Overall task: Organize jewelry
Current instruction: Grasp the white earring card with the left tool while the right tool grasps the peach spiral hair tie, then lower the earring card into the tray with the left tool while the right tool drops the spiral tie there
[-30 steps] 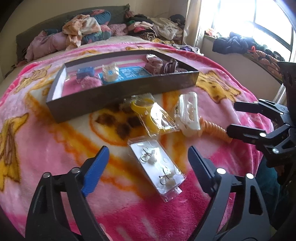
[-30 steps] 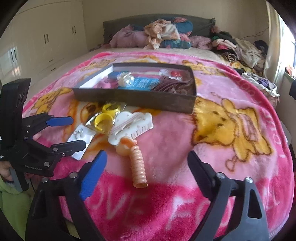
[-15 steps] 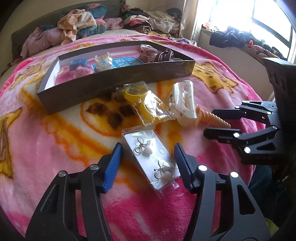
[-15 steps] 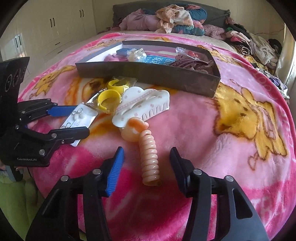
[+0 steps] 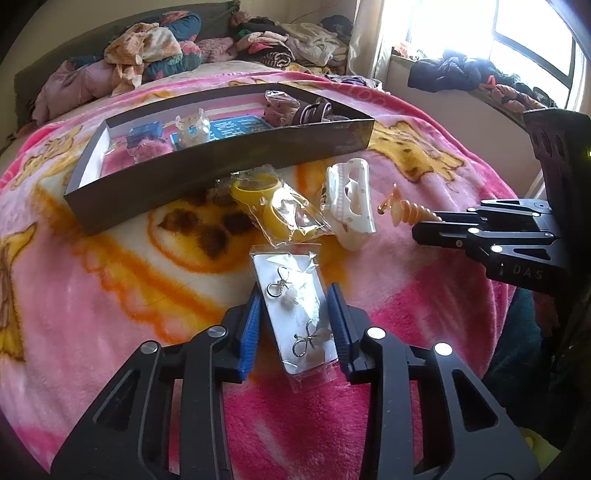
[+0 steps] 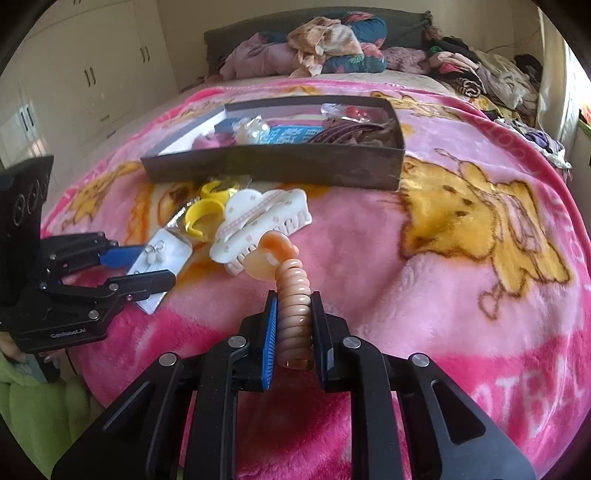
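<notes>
Our left gripper (image 5: 295, 325) has just closed on the earring card (image 5: 295, 314). Our right gripper (image 6: 293, 332) has just closed on the coil tie (image 6: 293, 295), box (image 6: 273, 168) at twelve o'clock.

This is a bedroom in a home. A bed (image 6: 461, 240) covered by a pink cartoon-print blanket (image 5: 92, 277) fills the space ahead of the fingers. Beyond it, crumpled clothes (image 6: 332, 44) are heaped along a dark headboard (image 6: 229, 37). White built-in wardrobe doors (image 6: 85, 74) stand to the far left, and a sunlit window (image 5: 517, 33) with more clothing on its sill (image 5: 480, 77) is to the right.
</notes>
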`<state>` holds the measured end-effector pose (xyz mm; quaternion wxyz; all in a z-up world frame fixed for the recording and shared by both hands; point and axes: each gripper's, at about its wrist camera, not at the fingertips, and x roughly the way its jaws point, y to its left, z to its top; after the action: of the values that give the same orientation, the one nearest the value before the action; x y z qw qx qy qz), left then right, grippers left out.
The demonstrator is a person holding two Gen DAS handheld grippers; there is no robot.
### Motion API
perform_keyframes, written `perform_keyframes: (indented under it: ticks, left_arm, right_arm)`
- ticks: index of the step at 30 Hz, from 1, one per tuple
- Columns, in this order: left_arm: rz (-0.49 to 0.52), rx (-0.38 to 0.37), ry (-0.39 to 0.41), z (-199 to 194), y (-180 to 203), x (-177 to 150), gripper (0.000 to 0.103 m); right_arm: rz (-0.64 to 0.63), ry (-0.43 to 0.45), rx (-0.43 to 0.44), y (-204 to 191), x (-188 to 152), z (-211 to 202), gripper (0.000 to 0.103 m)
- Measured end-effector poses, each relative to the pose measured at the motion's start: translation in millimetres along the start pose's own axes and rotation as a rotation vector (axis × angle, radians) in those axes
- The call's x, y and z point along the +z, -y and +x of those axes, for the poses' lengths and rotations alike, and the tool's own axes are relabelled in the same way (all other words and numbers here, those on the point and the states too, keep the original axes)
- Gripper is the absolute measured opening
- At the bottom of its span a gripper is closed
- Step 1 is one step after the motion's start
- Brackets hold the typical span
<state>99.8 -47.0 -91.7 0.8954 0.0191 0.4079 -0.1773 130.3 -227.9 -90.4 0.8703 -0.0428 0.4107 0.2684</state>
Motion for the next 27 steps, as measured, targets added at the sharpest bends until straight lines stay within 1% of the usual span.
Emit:
perform_keyframes:
  ticks: [11,18,27]
  left_arm:
    - [-0.012,-0.032,0.02,-16.5,-2.5,5.7,0.025]
    - [-0.046,0.002,0.057,-29.7,-18.0,12.8,0.025]
    - [-0.073,0.044,0.136,-40.4,-40.3,40.8,0.025]
  right_arm:
    - [0.034,0.044,0.002,1.1,6.7,-15.5,0.017]
    - [0.037,0.06,0.013,-3.5,13.9,-19.1,0.017]
    - [0.044,0.088,0.023,-6.8,30.0,-22.3,0.017]
